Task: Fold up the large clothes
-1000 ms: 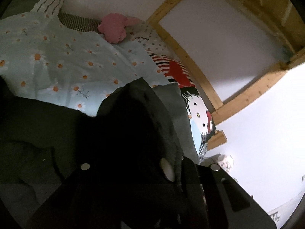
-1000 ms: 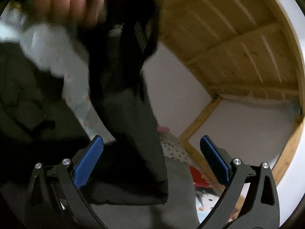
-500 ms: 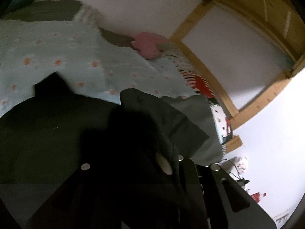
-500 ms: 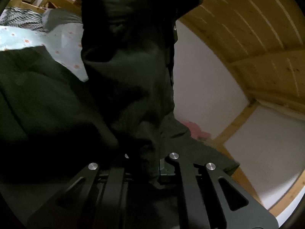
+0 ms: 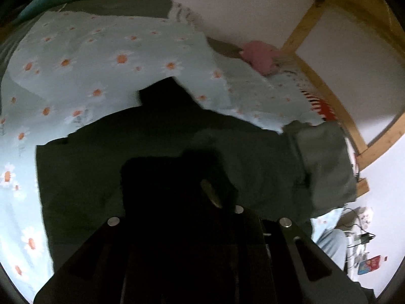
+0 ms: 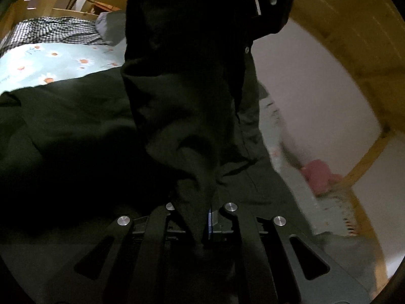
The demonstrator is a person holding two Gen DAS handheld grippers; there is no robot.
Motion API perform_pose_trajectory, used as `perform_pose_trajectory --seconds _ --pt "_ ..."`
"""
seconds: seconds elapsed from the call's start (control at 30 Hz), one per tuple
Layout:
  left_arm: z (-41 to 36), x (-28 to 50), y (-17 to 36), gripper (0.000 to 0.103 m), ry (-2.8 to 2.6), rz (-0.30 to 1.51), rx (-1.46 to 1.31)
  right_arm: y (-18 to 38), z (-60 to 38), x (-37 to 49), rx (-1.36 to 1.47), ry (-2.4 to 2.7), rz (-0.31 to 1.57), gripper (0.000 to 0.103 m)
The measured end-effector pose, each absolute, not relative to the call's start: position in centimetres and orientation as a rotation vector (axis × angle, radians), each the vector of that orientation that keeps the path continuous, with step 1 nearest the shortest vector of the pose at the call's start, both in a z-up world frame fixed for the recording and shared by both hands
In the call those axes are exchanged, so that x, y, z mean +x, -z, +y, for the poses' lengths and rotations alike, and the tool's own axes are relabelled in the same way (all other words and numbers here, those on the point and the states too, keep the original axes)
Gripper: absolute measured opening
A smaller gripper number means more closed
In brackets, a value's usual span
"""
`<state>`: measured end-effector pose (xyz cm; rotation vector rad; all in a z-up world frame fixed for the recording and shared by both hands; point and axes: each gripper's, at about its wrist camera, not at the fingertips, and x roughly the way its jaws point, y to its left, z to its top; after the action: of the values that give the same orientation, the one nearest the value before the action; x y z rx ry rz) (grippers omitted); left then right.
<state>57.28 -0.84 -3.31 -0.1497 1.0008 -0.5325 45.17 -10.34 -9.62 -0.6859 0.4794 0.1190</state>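
On my left I have the left gripper (image 5: pixel 202 202) clamped down on a bunch of the dark green garment (image 5: pixel 157 157), its jaws closed on the cloth so that a dark fold stands up right in front of the lens. Past that fold the bulk of the garment lies spread across the daisy-print bedsheet (image 5: pixel 76 58), with one narrow part reaching up toward the middle of the bed and a paler grey-green part hanging off toward the bed's right edge. A pink plush toy (image 5: pixel 260 57) sits well beyond it by the wooden bed frame (image 5: pixel 326 93).

On my right the right gripper (image 6: pixel 206 217) is likewise shut on the garment; I can see cloth pinched between the jaws with a sliver of blue pad beside it. From that pinch a long hanging panel rises up the frame, so this part is lifted off the bed while the rest lies rumpled to the left on the sheet. A checked blanket (image 6: pixel 53 31) lies at the far end.

My reading is that the fold is barely begun: both grips are set on one raised edge, nothing yet looks laid over into a neat layer, and the spread body shows wrinkles. Carrying the edge across, laying it flat and the later folds all seem to be left
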Motion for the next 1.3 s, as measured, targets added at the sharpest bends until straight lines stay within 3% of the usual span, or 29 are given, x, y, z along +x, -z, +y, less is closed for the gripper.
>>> perform_pose_trajectory --seconds 0.27,0.43,0.5,0.53,0.57,0.6,0.63,0.73,0.8,0.83,0.87,0.9,0.93,0.97,1.17,1.3 --pt "4.4 60.3 9.6 0.014 0.442 1.102 -0.221 13.8 -7.4 45.5 -0.686 -0.193 0.587 0.006" --pt "7.0 61.5 14.1 0.033 0.364 1.129 -0.299 14.0 -8.2 44.4 -0.713 -0.234 0.609 0.014" --pt "7.9 62.0 15.4 0.033 0.368 1.117 -0.365 12.9 -9.2 42.8 -0.655 -0.317 0.589 0.025" --pt "8.1 62.1 15.8 0.033 0.372 1.105 -0.386 12.0 -8.8 42.6 -0.584 -0.374 0.567 0.039" --pt "8.1 62.1 16.0 0.033 0.370 1.088 -0.391 10.7 -10.0 42.0 -0.488 -0.416 0.540 0.075" --pt "8.0 62.1 16.2 0.033 0.367 1.076 -0.384 10.3 -10.3 41.7 -0.425 -0.420 0.511 0.096" --pt "7.8 62.0 16.2 0.034 0.363 1.064 -0.370 8.7 -12.3 41.6 -0.343 -0.403 0.460 0.099" --pt "7.1 61.5 16.5 0.034 0.350 1.021 -0.308 6.3 -17.9 45.5 -0.202 -0.194 0.497 0.099" --pt "7.1 61.3 16.4 0.034 0.348 1.001 -0.291 7.5 -21.5 49.5 -0.154 -0.060 0.650 0.099" --pt "7.4 61.3 16.2 0.038 0.353 0.990 -0.295 9.9 -24.0 52.6 -0.095 -0.029 0.824 0.099" --pt "7.6 61.0 15.5 0.045 0.349 0.966 -0.297 12.0 -25.6 54.3 -0.040 -0.046 0.915 0.100" --pt "8.0 60.5 14.4 0.068 0.321 0.919 -0.299 12.8 -26.1 54.9 -0.027 -0.047 0.927 0.100" --pt "8.5 59.6 12.9 0.084 0.275 0.857 -0.299 13.5 -26.2 55.2 -0.044 -0.038 0.916 0.100" --pt "8.6 59.0 11.7 0.088 0.259 0.815 -0.293 13.6 -25.6 55.1 -0.068 -0.031 0.909 0.100" --pt "1.6 55.0 6.5 0.089 0.112 0.640 0.054 14.9 -24.6 55.4 -0.128 0.017 0.926 0.101" --pt "1.4 55.0 6.1 0.090 -0.017 0.728 0.102 15.3 -24.3 55.7 -0.128 0.018 0.941 0.101"
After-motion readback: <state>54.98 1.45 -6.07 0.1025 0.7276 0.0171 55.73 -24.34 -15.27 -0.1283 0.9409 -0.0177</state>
